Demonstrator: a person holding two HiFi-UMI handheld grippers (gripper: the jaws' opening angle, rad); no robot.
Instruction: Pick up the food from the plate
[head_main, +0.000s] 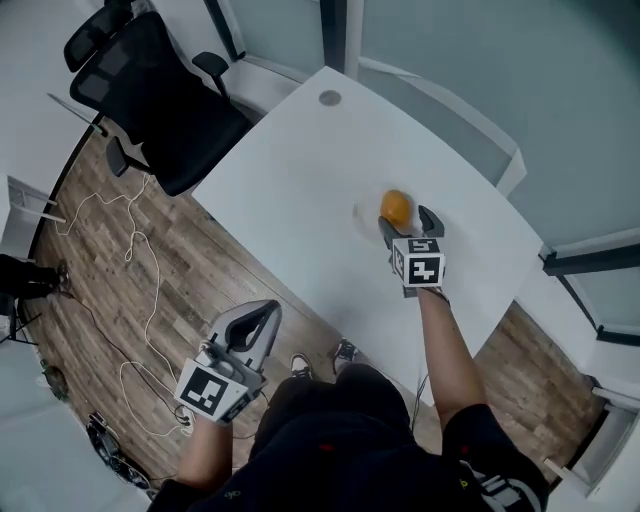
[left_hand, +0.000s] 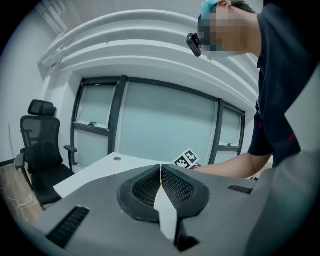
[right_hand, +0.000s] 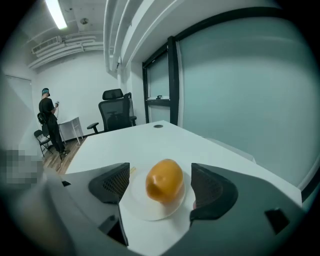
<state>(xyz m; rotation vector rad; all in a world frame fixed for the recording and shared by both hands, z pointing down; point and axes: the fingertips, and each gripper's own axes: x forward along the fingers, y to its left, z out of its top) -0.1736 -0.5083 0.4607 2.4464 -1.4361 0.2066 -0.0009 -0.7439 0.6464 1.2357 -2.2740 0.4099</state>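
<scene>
Right gripper (right_hand: 160, 186): my fingers (right_hand: 212, 192) spread wide, flanking untouched glossy orange oval food (right_hand: 164, 180) on round white plate (right_hand: 140, 210), white surface (right_hand: 125, 145) | left gripper (left_hand: 161, 185): fingers closed, empty | progress: approach done, grasp and lift outstanding

Left gripper (left_hand: 161, 175) jaws together, white table (left_hand: 95, 172), office chair (left_hand: 42, 150)

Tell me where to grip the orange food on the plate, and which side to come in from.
Grip the orange food across its rounded middle, one pad on each flank. It sits alone on the plate, bulging well above the flat rim, so a low approach from the person's side should work. The right tool straddles it there, jaws wide, not touching.
</scene>
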